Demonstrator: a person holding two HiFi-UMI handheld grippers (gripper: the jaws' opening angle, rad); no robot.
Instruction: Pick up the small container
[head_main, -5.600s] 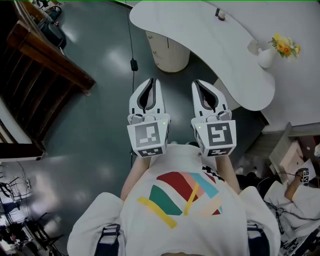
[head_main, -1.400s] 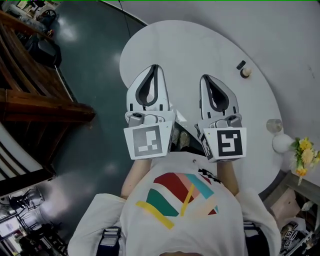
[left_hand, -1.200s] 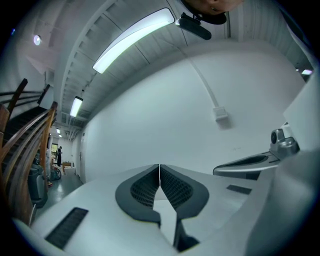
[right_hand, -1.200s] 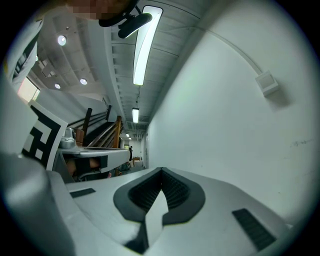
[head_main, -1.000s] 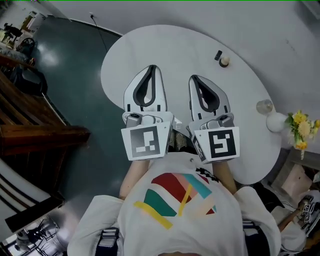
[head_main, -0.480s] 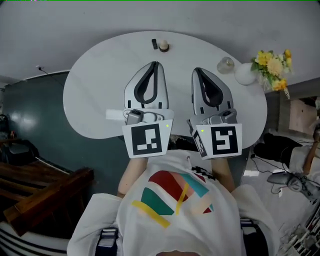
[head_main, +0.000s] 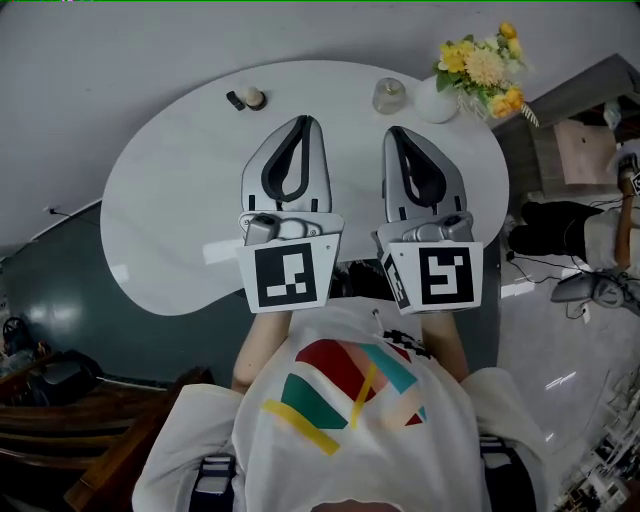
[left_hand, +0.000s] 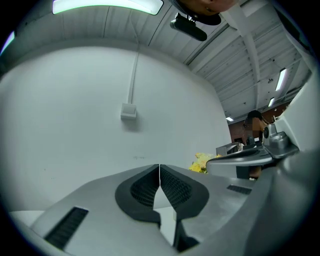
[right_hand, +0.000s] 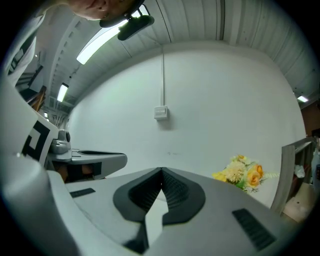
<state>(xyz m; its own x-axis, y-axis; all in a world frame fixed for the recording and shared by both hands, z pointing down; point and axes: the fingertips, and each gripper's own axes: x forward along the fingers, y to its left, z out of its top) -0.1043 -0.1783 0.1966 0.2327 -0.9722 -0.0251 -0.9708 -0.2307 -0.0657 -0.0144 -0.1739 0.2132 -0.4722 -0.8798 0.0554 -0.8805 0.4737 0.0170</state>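
Both grippers are held out level over the white kidney-shaped worktop (head_main: 160, 230), side by side, touching nothing. Left gripper (head_main: 301, 120): jaws pressed together, nothing between them, and its own view shows the two pads meeting on one line. Right gripper (head_main: 393, 131): same, closed and empty.

The small round tan-topped container (head_main: 251, 97) sits near the worktop's far edge, beyond the left gripper's tip and a bit to its left, clearly apart from it. A small black object (head_main: 235, 100) lies just beside the container on its left. Further right along the far edge stand a clear glass jar (head_main: 389, 95) and a white round vase (head_main: 434, 101) with yellow flowers (head_main: 480, 65), ahead of the right gripper. I take the tan-topped container as the target, though the glass jar could also fit the wording, so I am not certain.

Step in hand looks like the approach – the pick is not yet begun. To do it well:
- Use the left gripper, which is the nearer one.
- Open the jaws before arriving, not at the container.
- Come in low and level so the jaws straddle the container's body, with the black object outside them.
- Close on the middle of the body, then lift straight up.
- Keep the right gripper back from the glass jar and vase, which look easy to tip.
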